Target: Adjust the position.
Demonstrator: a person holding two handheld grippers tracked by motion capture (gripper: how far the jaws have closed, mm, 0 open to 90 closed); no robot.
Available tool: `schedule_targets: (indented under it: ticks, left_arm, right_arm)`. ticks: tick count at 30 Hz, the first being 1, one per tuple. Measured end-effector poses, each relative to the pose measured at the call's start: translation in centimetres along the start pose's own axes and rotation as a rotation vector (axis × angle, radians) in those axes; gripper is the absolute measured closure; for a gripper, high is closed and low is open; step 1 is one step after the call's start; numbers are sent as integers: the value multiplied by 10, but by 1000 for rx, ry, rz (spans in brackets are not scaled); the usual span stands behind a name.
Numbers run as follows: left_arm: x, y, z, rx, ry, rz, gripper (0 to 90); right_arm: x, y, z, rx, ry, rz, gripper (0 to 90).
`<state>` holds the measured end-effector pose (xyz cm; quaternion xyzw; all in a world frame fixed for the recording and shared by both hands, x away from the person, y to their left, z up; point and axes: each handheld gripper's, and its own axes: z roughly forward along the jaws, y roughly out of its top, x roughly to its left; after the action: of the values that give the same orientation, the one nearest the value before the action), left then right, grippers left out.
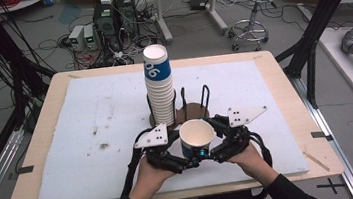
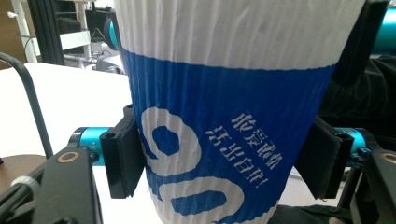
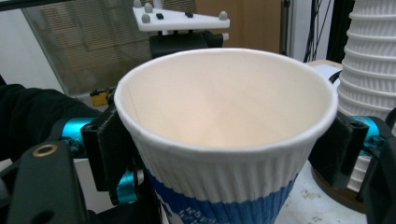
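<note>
Two grippers bear on one paper cup (image 1: 197, 138): I keep the left gripper (image 2: 224, 163) clamped on its blue lower wall, while the right gripper (image 3: 224, 149) brackets the white band under the rim. Behind both stands the cup stack (image 1: 159, 84). I judge light, even pressure best, since ribbed paper buckles easily.

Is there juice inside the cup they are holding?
No, the right gripper view looks into the cup and its white inside is bare and dry.
</note>
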<state>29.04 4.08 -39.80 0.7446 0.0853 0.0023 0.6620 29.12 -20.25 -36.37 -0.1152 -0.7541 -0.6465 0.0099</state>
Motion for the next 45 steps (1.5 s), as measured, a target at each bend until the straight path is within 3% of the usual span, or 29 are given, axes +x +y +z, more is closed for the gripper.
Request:
schedule_targets:
  ticks: [12,16,19,32,36,41,45]
  left_arm:
    - [0,-1,-1,1,13,14,265]
    - [2,-1,-2,25,61,18,208]
    - [3,-1,-7,23,75,21,194]
    - [7,2,-59,60,235,46,179]
    - [8,1,-77,69,306,67,178]
    - [8,0,-100,47,403,93,179]
    - [13,-10,-114,42,475,61,179]
  right_arm:
    - [1,1,-1,7,-15,-30,217]
    - [-1,1,-3,3,-45,-46,217]
    - [-3,2,-7,1,-66,-44,217]
    - [-13,0,-26,-2,-161,-43,217]
    - [-15,-1,-30,0,-191,-44,217]
    - [-19,-1,-36,-18,-230,-35,217]
    - [-23,-1,-39,-30,-258,-25,217]
